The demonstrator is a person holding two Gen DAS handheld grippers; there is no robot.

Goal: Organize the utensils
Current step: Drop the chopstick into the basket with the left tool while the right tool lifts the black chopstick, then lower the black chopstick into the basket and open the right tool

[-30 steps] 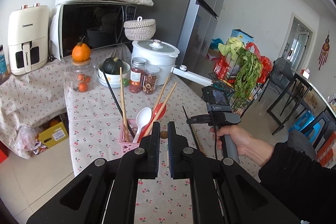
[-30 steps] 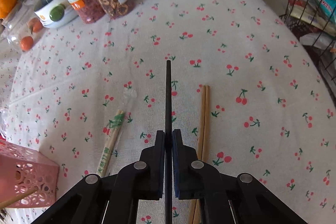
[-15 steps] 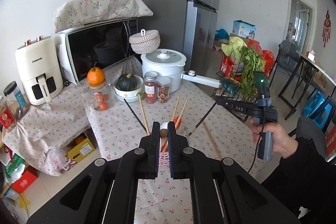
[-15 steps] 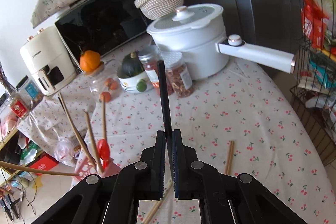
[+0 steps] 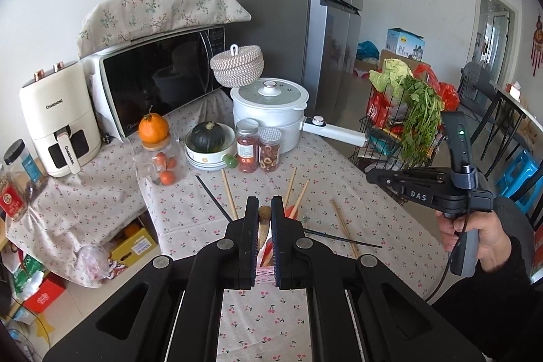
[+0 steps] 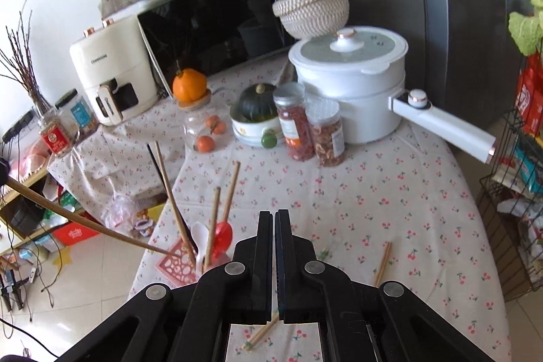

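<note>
Left gripper (image 5: 264, 219): the jaws stand a narrow gap apart and hold a wooden-handled utensil (image 5: 263, 215) whose brown rounded end shows between the fingertips. In the right wrist view the long wooden handle (image 6: 85, 223) slants from the left edge down to the pink holder (image 6: 178, 267).

Right gripper (image 6: 273, 216): the jaws are pressed together with nothing between them. In the left wrist view the right hand (image 5: 475, 236) holds this tool above the table's right side, apart from all utensils.

The pink holder stands directly below the left gripper at the table's near-left corner, close to the cloth edge. It contains a white spoon (image 6: 200, 236), a red spoon (image 6: 223, 233), upright wooden chopsticks (image 6: 173, 195) and a black chopstick (image 5: 213, 197).

Loose on the cherry-print tablecloth (image 6: 373, 192): a black chopstick on the cloth (image 5: 342, 239) lies just right of the left gripper, crossing a pair of wooden chopsticks (image 5: 343, 228). A wrapped chopstick pair (image 6: 261, 333) lies beneath the right gripper.

The middle and right of the cloth are bare up to the right edge, where a wire basket (image 6: 509, 209) stands beside the table. At the far end stand two jars (image 6: 312, 128), a white pot (image 6: 353, 83) with its handle projecting right, and a bowl holding a squash (image 6: 256, 111).
</note>
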